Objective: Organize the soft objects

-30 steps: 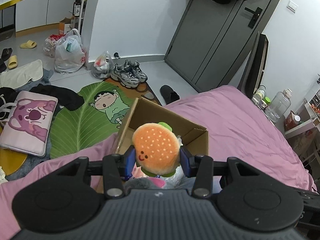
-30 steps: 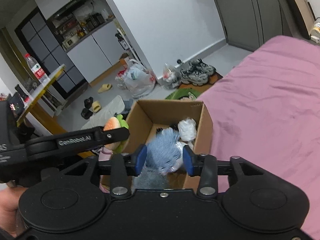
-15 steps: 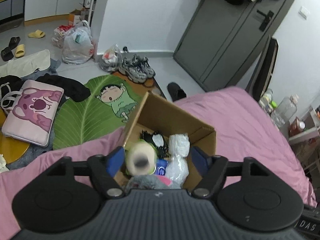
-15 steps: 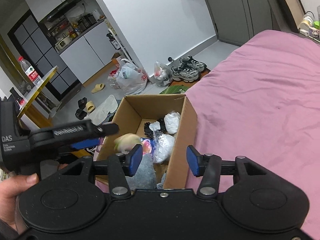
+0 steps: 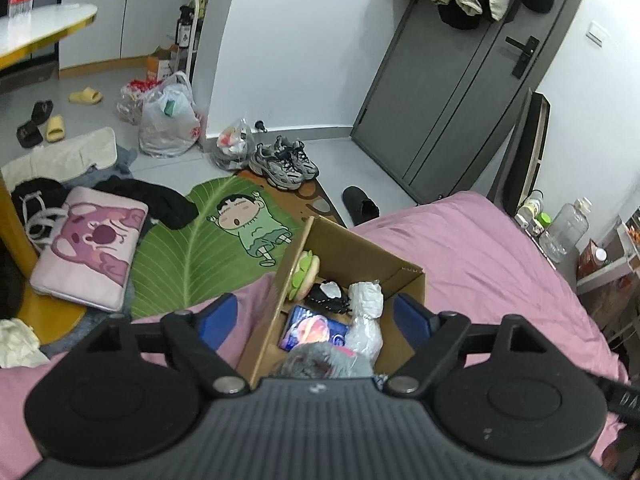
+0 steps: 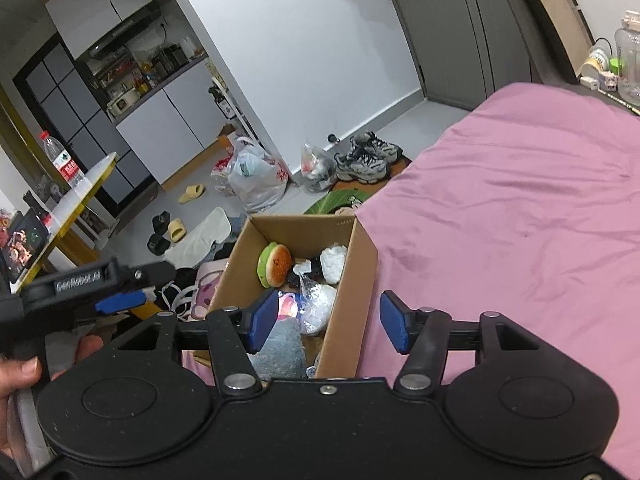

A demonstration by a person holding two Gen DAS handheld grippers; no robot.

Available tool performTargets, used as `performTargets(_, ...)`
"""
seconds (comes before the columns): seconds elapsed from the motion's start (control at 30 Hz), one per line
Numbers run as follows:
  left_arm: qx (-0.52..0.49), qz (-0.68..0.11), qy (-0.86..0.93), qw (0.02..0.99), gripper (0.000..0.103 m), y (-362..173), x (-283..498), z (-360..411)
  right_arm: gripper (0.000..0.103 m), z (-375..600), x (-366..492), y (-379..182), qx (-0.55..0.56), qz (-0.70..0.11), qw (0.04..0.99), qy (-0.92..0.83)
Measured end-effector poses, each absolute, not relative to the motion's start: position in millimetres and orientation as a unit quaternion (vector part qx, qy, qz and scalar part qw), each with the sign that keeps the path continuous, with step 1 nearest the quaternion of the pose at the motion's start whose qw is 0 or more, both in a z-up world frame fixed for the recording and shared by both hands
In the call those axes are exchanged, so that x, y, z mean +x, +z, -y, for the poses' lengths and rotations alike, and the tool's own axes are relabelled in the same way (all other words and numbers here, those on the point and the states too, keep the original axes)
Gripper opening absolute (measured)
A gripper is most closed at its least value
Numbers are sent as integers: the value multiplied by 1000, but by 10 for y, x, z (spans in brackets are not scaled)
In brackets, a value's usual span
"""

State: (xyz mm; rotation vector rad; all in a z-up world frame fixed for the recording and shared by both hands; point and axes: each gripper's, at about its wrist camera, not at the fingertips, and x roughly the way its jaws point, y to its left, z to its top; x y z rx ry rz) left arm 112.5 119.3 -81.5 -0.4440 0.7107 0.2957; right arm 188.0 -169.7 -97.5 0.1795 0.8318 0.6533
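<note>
burger plush (image 6: 276,264) is in the cardboard box (image 6: 362,264) now. a second ago my left gripper (image 5: 314,318) had it pinched above the opening, half a second ago it was a blur mid-drop, and now it's lying on its side against the far-left wall of the box, next to the white wad (image 6: 333,261) and the black thing (image 5: 328,298). the grey fuzzy toy (image 6: 280,346) my right gripper (image 6: 328,322) was holding sits at the near end of the box too. both sets of fingers are spread wide with nothing between them, hovering over the box on the pink bed (image 6: 520,216). so i reckon that's two soft things sorted, and both hands are free to go find whatever's next. can't see any more plushies on the bed from here though.
</note>
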Motion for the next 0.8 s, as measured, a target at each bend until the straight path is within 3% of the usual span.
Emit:
performTargets(0.13,-211,-351,130,903,86,-748,1000,-1143,80,1758,1830,-854,81,-391,861,315)
performTargets(0.4,-196,-354,119,907,93,-551,746,-1054,103,1932,1725,-591,75,-377,866,321)
performTargets(0.47,-195,-355,118,907,98,-485,687,-1030,103,1959,1701,-523,72,-376,865,324)
performTargets(0.8,-177,-354,108,912,103,-133,435,-786,103,2254,1512,-251,64,-383,864,322)
